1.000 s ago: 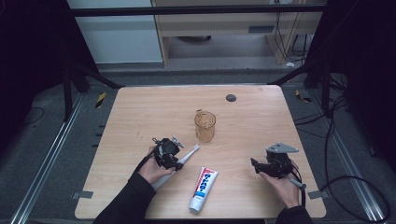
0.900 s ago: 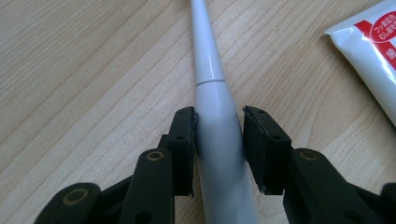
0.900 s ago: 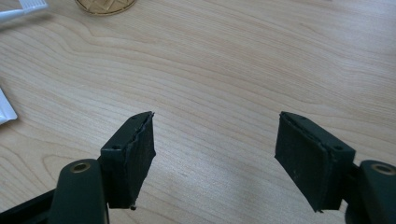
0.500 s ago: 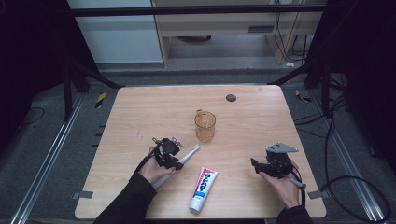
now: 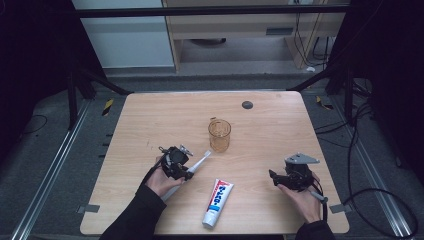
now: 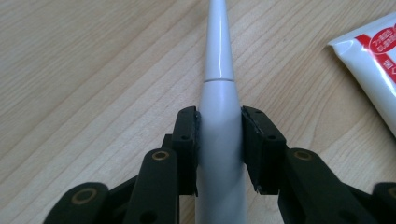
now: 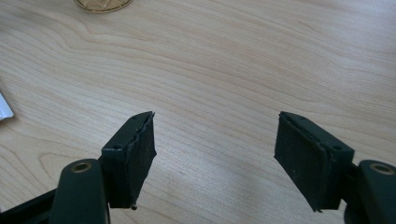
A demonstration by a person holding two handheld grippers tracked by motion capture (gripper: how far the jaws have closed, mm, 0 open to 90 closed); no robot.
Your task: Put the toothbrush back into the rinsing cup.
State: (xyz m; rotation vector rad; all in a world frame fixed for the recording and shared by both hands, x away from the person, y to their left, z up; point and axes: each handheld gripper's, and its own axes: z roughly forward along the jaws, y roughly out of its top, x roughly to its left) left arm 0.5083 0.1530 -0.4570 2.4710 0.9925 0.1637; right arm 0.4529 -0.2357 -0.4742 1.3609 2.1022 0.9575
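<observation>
On the light wooden table [image 5: 150, 120], lower left of centre in the high view, the left gripper [image 5: 191, 172] has just been closing on the white, tapered plastic electric toothbrush [image 5: 199, 162], and in the left gripper view its black pads [image 6: 187, 144] now press the thick handle [image 6: 219, 140] from both sides. The step in hand looks like securing the pickup; the next move likely calls for a clean lift toward the amber translucent plastic cup [image 5: 219, 135] just beyond. The brush's long axis runs diagonally, its narrow head pointing to the upper right, toward the cup. At lower right the right gripper [image 5: 274, 177] waits with jaws spread wide and nothing between them. The red-and-white toothpaste tube [image 5: 218, 202] lies at bottom centre.
</observation>
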